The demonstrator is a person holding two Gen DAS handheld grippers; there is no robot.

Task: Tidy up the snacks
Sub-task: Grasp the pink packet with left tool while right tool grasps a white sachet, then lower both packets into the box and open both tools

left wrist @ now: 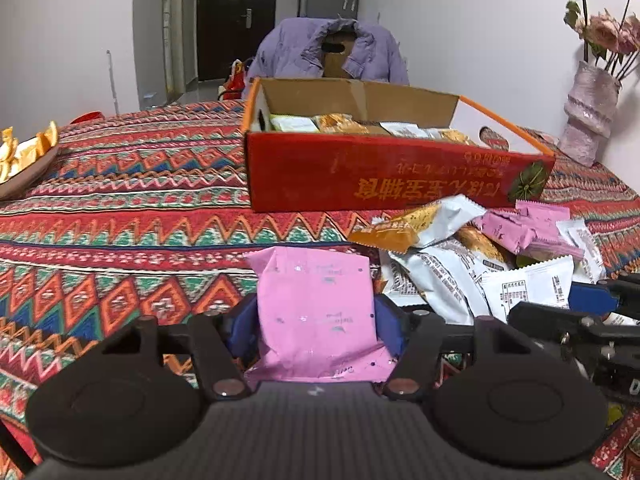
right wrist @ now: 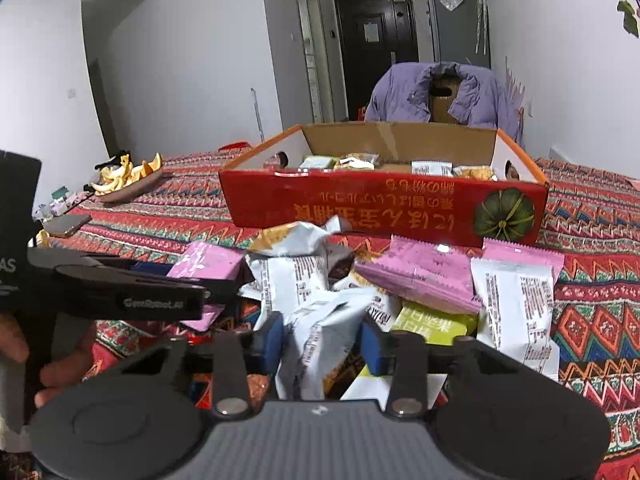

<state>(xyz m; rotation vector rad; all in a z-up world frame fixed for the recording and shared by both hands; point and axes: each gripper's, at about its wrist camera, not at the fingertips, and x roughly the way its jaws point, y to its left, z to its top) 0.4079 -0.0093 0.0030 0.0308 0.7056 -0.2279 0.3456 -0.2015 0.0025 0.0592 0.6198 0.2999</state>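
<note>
My left gripper (left wrist: pixel 316 320) is shut on a pink snack packet (left wrist: pixel 316 304), held just above the patterned tablecloth; it also shows in the right wrist view (right wrist: pixel 204 262). My right gripper (right wrist: pixel 322 340) is shut on a white snack packet (right wrist: pixel 324 332) at the near edge of a pile of snack packets (right wrist: pixel 420 280). The pile also lies at right in the left wrist view (left wrist: pixel 480 248). A red cardboard box (left wrist: pixel 384 176) stands beyond the pile and holds several packets; it shows in the right wrist view too (right wrist: pixel 380 204).
A plate of orange peel (right wrist: pixel 128 180) and a phone (right wrist: pixel 66 224) lie at the far left. A vase with pink flowers (left wrist: pixel 588 112) stands at the right by the wall. A chair with a purple jacket (left wrist: pixel 332 52) stands behind the box.
</note>
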